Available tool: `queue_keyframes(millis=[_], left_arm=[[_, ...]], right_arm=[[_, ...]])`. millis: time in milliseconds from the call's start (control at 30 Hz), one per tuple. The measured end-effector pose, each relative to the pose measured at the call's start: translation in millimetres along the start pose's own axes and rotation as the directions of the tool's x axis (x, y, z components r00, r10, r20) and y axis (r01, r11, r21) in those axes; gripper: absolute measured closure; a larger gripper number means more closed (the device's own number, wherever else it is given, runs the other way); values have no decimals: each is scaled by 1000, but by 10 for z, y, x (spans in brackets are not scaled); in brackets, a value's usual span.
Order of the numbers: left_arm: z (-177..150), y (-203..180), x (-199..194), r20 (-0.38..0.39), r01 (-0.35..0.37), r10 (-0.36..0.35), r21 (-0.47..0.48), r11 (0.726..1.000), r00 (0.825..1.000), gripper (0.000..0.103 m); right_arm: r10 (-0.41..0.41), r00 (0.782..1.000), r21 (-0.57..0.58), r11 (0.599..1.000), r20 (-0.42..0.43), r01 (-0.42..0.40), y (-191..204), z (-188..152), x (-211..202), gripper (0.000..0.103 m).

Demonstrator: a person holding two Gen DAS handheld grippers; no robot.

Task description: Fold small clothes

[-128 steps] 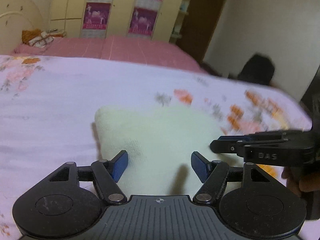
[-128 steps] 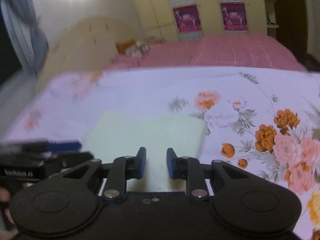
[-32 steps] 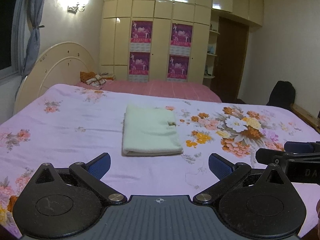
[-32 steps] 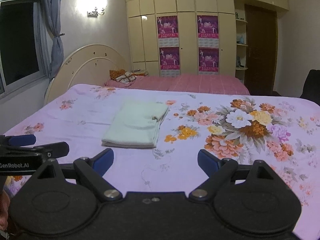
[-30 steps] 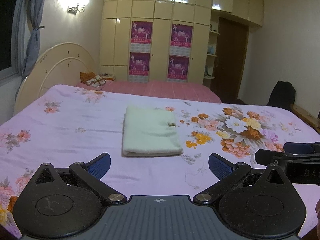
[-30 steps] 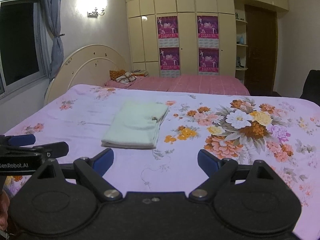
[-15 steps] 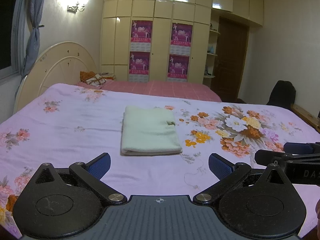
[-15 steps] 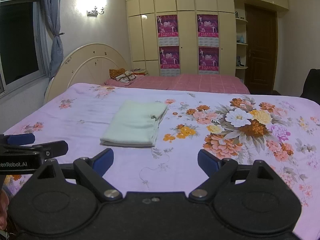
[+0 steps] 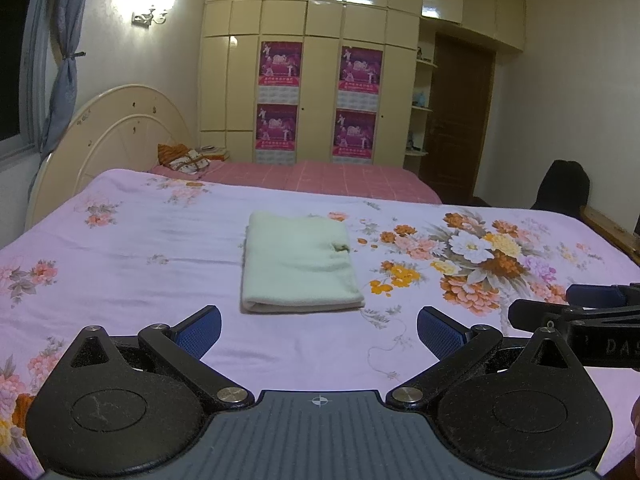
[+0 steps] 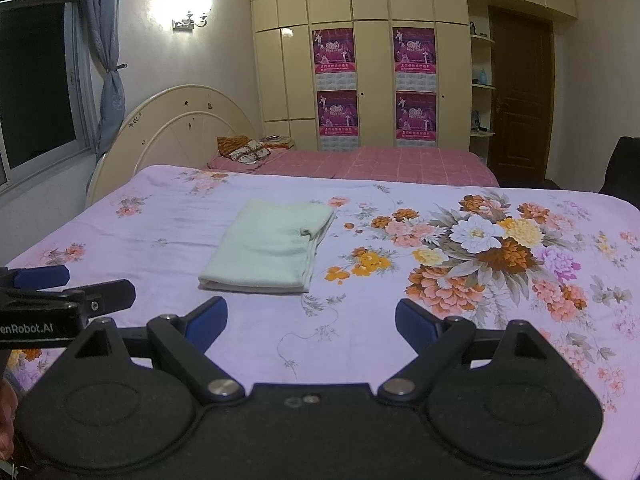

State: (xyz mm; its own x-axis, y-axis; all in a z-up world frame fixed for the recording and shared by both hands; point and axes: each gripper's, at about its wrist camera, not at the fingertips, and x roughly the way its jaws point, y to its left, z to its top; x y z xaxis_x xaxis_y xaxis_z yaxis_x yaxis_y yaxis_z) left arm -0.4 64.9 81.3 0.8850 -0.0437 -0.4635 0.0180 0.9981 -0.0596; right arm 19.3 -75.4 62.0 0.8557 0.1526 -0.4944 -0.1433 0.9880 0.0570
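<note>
My left gripper [image 9: 319,330] tilts a little downward, its jaws spread wide with nothing between the blue pads [image 9: 200,330]. My right gripper [image 10: 311,322] sits beside it at much the same tilt, jaws just as wide and empty. Each shows at the edge of the other's view, level with it, and a bit of my hand [image 10: 6,420] shows at the left edge of the right view.

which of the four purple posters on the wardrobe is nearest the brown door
The upper right poster. It shares the column closer to the door, and sits beside the door's upper part; the two left posters hang farther off.
</note>
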Motion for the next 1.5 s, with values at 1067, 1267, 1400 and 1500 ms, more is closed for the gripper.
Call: queue_keyframes(millis=[1067, 1267, 1400, 1500], left_arm=[[29, 129, 23, 7, -3, 3, 13, 1000, 1000, 0], [38, 147, 31, 7, -3, 3, 13, 1000, 1000, 0], [43, 192, 61, 3, 3, -3, 8, 1000, 1000, 0], [30, 226, 72, 0, 6, -6, 1, 1000, 1000, 0]], right_arm=[[7, 1000, -9, 1000, -8, -7, 131, 21, 87, 12], [7, 1000, -11, 1000, -8, -7, 126, 24, 87, 12], [8, 1000, -11, 1000, -11, -8, 135, 29, 119, 12], [9, 1000, -12, 1000, -11, -9, 145, 28, 129, 12]])
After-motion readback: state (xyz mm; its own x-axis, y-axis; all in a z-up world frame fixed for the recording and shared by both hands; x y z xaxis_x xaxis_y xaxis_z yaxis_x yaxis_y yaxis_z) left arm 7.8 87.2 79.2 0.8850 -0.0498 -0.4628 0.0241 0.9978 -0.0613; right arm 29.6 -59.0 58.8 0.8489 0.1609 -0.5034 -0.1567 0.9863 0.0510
